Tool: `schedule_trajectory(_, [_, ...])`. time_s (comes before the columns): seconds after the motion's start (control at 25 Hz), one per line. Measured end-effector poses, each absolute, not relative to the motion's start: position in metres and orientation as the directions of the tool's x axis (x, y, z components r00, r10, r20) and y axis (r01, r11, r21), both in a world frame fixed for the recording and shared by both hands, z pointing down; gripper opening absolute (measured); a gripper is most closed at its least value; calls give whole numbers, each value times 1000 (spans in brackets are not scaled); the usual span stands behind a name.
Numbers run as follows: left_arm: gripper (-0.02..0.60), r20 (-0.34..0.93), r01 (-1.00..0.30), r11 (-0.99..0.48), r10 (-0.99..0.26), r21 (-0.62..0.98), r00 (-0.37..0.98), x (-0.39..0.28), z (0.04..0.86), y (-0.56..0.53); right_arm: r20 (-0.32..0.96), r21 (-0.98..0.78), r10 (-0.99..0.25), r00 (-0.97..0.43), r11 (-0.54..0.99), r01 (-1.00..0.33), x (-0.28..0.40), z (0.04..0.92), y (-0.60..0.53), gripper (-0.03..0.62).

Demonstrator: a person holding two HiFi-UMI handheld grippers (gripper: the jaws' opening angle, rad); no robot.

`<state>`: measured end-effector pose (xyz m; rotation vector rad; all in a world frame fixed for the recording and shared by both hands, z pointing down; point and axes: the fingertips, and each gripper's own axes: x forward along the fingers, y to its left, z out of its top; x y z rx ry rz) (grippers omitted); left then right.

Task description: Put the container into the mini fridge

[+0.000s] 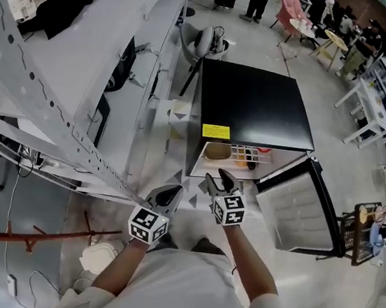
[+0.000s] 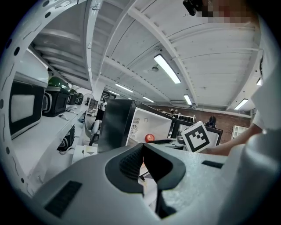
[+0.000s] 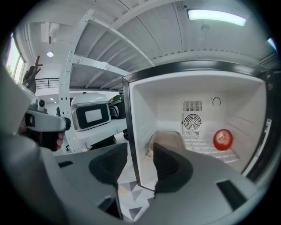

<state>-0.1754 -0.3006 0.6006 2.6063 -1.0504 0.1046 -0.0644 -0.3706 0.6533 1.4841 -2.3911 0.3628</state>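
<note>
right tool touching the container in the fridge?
Apart. Head view: the right tool hangs outside the open front of the mini fridge; the container lies inside, with a clear gap between them.

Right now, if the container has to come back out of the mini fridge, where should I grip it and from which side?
Take the container by its near edge, coming straight in from the front through the open mini fridge. It sits on the shelf close to the left wall, so a side approach looks cramped.
</note>
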Motion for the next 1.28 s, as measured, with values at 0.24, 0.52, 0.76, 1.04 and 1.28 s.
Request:
schedule_trajectory(0.24, [5, 178, -686, -669, -667, 285, 724, -156, 597, -290, 338, -99, -829, -445, 439, -893, -48, 629, -336, 119])
schedule_trajectory(0.52, [5, 189, -716, -638, -695, 283, 694, -134, 590, -259, 307, -121, -823, -478, 464, -877, -25, 612, -295, 91])
schedule_trajectory(0.76, [5, 201, -734, -621, -709, 275, 676, -109, 585, -218, 282, -127, -812, -511, 496, -859, -5, 592, -247, 47])
schedule_trajectory(1.04, [5, 198, -734, -601, -715, 317, 671, -86, 585, -165, 262, -143, -803, -536, 517, -844, 22, 583, -191, 23])
schedule_trajectory(1.28, [5, 198, -770, -559, -754, 307, 626, -92, 581, -127, 233, -158, -785, -574, 552, -819, 30, 578, -154, 8])
